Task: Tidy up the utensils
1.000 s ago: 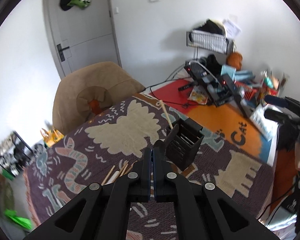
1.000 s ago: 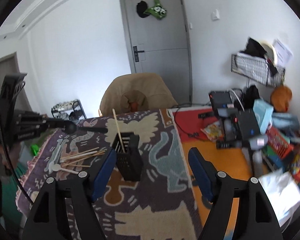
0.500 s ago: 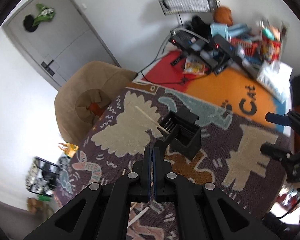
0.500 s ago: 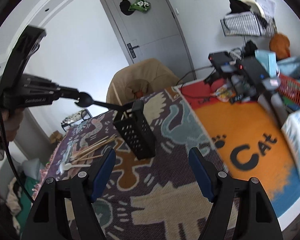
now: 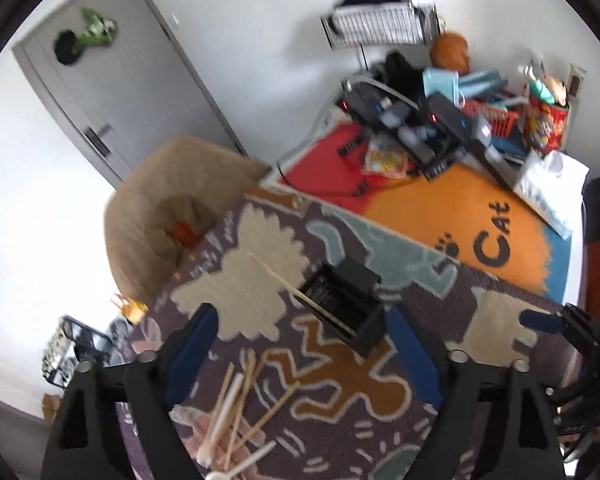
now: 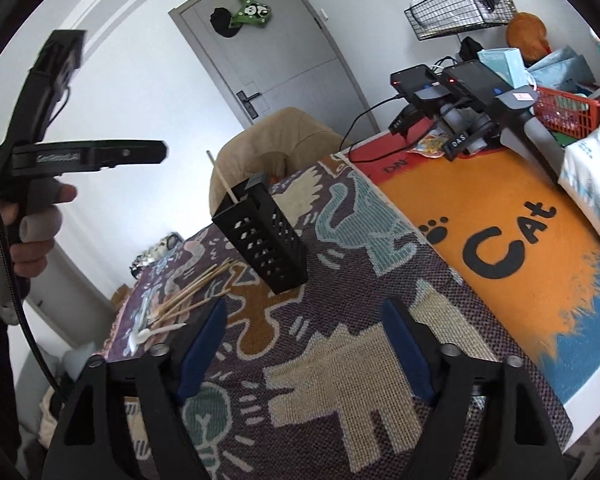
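Note:
A black slotted utensil holder (image 5: 348,308) stands on the patterned cloth (image 5: 332,400) with one wooden chopstick (image 5: 292,284) leaning out of it. Loose chopsticks (image 5: 240,404) and white plastic spoons (image 6: 148,334) lie in a pile to its left. My left gripper (image 5: 300,360) hovers just short of the holder, its jaws opening wide with nothing between the pads. My right gripper (image 6: 304,356) is low over the cloth, nearer than the holder (image 6: 264,232), its jaws also opening and empty. A hand holds the left gripper (image 6: 156,154) at the left of the right wrist view.
A beige padded chair (image 5: 172,220) stands behind the table's far edge. To the right lies an orange "Cat" mat (image 6: 500,240), with black devices and cables (image 6: 452,88), a red basket (image 6: 560,108) and a white package (image 6: 592,184) beyond it.
The left jaws went from fully shut to wide open, and that gripper rolled and shifted sideways. The right gripper sank toward the cloth, rolled, and its jaws widened a little.

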{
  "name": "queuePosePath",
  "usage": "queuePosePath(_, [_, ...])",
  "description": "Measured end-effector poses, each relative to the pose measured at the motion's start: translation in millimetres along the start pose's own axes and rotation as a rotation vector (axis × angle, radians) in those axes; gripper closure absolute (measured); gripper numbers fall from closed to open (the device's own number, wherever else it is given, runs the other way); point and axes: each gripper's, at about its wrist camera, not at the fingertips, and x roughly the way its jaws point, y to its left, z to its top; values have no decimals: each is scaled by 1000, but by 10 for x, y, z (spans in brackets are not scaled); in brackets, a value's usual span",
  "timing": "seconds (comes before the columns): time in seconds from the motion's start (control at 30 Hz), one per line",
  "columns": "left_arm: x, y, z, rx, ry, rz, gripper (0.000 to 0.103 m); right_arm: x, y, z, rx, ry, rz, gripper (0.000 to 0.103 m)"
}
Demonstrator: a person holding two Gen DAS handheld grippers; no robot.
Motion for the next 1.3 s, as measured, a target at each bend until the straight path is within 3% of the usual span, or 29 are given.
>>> queuePosePath(0.37, [-152, 217, -518, -114, -77, -51, 15, -44, 66, -30, 35, -40, -40, 1])
queuePosePath(1.03, [-541, 599, -1717, -412, -295, -69, 15, -110, 643, -161, -55, -147, -84, 0])
queuePosePath(1.17, [-573, 689, -1958, -460, -316, -67, 15, -106, 767, -203, -59, -178, -66, 0])
queuePosePath(1.3, [-574, 741, -2240, -493, -304, -56, 15, -8, 944, -242, -120, -153, -85, 1])
